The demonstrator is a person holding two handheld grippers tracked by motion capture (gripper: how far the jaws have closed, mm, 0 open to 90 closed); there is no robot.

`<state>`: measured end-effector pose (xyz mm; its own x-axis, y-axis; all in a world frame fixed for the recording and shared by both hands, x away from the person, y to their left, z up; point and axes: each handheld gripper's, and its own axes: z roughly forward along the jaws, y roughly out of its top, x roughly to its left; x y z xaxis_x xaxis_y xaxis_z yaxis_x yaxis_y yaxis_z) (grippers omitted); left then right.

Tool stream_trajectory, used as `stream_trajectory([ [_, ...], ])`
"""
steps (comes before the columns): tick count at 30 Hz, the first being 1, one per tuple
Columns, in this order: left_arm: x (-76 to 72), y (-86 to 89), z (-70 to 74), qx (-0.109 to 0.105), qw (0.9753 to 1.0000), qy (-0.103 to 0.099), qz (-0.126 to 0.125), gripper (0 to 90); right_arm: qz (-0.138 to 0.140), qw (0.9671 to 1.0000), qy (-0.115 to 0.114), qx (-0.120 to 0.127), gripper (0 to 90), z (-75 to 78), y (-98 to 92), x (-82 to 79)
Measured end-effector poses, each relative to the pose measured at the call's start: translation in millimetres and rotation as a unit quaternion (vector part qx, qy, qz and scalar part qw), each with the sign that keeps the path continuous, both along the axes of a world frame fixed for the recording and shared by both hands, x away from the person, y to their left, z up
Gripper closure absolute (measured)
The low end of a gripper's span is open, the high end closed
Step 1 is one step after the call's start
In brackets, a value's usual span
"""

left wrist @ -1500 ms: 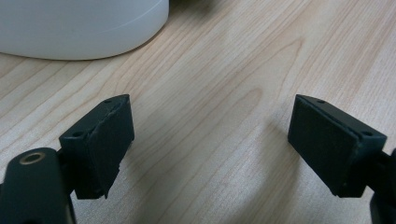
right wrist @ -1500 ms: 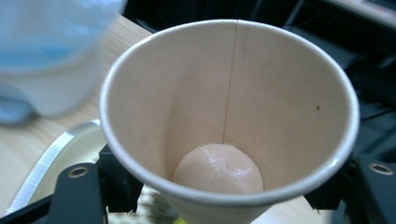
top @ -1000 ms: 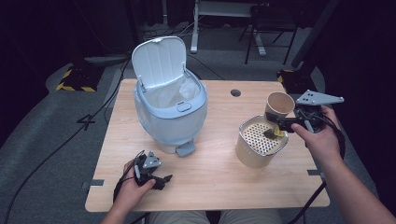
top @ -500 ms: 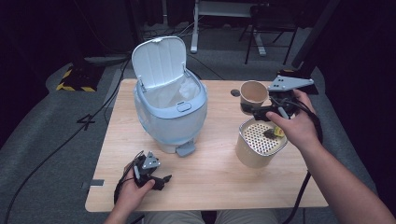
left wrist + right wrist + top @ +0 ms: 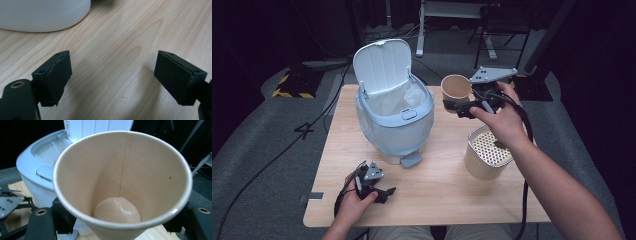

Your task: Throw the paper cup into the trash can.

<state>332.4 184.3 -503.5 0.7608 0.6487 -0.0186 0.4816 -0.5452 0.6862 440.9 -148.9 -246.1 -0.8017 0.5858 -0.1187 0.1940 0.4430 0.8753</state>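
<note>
The right hand-held gripper (image 5: 457, 106) is clamped on a brown paper cup (image 5: 456, 89), held up off the table (image 5: 437, 190) at about 1 o'clock from the table's middle. In the right gripper view the cup (image 5: 120, 182) sits between the two black jaws, one pressing each side of its lower wall, its open mouth turned toward the camera and its inside empty down to the pale round bottom. The person's right hand (image 5: 499, 120) grips the tool from behind, with the grey three-cornered plate (image 5: 492, 75) above it.

Just to the cup's 9 o'clock side stands a pale blue pedal bin (image 5: 394, 120) with its white lid (image 5: 382, 65) swung up and a white liner showing inside. The bin's grey pedal (image 5: 410, 160) points toward the person. The cup is near the bin's rim but apart from it.

At about 4 o'clock from the table's middle stands a cream canister (image 5: 484, 160) with a perforated top, partly under the right forearm.

The left hand-held gripper (image 5: 382, 192) rests on the table at about 7 o'clock, held by the left hand (image 5: 354, 200). In the left gripper view its jaws stand wide apart over bare wood (image 5: 112, 62), with nothing between them; the bin's white base (image 5: 42, 15) curves across the upper left.
</note>
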Motion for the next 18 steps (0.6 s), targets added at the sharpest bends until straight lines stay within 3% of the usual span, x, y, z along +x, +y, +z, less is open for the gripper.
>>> stream_trajectory([
  [13,3.2,0.4,0.1,0.002,1.0000,-0.003,-0.007,15.1,0.027,0.9995,-0.003,0.017,28.1,16.7,58.9,20.0],
  [18,3.2,0.4,0.2,0.002,1.0000,-0.003,-0.008,15.1,0.027,0.9990,0.014,0.033,28.1,14.4,78.1,28.3],
])
